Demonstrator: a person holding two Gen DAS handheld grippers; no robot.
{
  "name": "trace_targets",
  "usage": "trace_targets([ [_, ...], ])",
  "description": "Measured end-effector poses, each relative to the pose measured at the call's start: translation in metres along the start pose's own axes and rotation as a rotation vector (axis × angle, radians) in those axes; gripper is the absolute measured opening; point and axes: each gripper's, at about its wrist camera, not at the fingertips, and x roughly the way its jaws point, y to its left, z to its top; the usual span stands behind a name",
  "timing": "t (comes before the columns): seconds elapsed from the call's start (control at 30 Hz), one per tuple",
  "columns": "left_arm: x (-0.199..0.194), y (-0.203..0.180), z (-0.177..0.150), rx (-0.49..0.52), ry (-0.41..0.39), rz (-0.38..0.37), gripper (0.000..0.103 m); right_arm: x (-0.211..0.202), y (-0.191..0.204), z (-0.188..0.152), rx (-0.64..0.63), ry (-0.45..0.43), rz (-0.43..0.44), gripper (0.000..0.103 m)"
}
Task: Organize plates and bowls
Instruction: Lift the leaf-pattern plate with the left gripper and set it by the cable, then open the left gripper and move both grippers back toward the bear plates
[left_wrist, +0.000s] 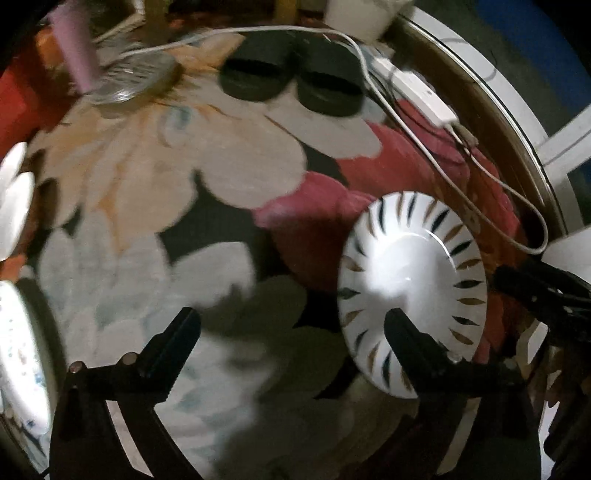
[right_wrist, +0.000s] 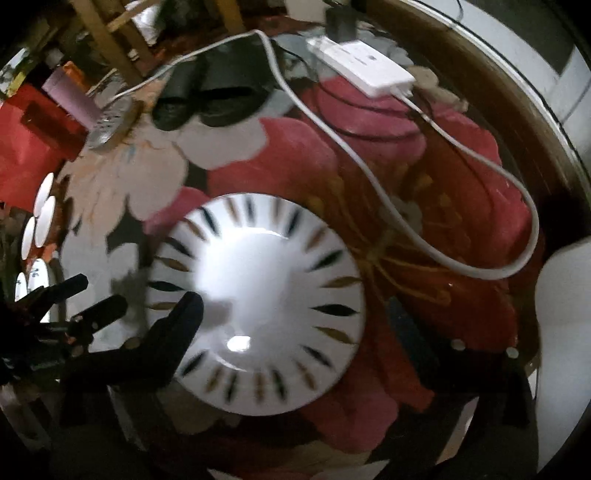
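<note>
A white plate with black and gold leaf marks on its rim (left_wrist: 413, 291) lies on the flowered tabletop, at the right in the left wrist view and in the middle of the right wrist view (right_wrist: 258, 306). My left gripper (left_wrist: 291, 325) is open and empty, its right finger over the plate's near rim. My right gripper (right_wrist: 295, 321) is open, its left finger (right_wrist: 184, 314) over the plate's left part; the right finger is dim at the lower right. More white plates (left_wrist: 14, 206) stand at the far left edge, also in the right wrist view (right_wrist: 40, 218).
A white power strip (right_wrist: 365, 70) with a looping white cable (right_wrist: 443, 254) lies at the back right. Black slippers (left_wrist: 291, 85), a glass dish (left_wrist: 129, 81) and a pink cylinder (left_wrist: 74, 51) sit at the back. A red object (right_wrist: 29, 147) is at the left.
</note>
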Motion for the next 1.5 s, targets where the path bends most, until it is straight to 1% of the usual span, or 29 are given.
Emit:
trace_targets([
  [0.17,-0.037,0.030,-0.004,-0.046,-0.055,0.046,0.103,-0.002,0.037,0.001,0.014,0.019,0.007,0.103],
  [0.27,-0.056,0.051,-0.010,-0.084,-0.074,0.074,0.103,-0.002,0.060,0.000,-0.012,0.034,0.031,0.103],
  [0.47,-0.081,0.092,-0.024,-0.141,-0.074,0.120,0.103,-0.011,0.111,0.000,-0.079,0.039,0.073,0.103],
  [0.63,-0.098,0.116,-0.036,-0.170,-0.083,0.142,0.103,-0.016,0.139,0.001,-0.119,0.035,0.095,0.103],
  [0.8,-0.103,0.138,-0.045,-0.205,-0.084,0.152,0.103,-0.017,0.167,0.000,-0.167,0.038,0.110,0.103],
  [1.07,-0.101,0.172,-0.059,-0.254,-0.070,0.179,0.103,-0.002,0.199,-0.005,-0.215,0.074,0.125,0.103],
  [1.5,-0.100,0.202,-0.074,-0.305,-0.061,0.200,0.103,0.004,0.227,-0.008,-0.264,0.083,0.137,0.103],
])
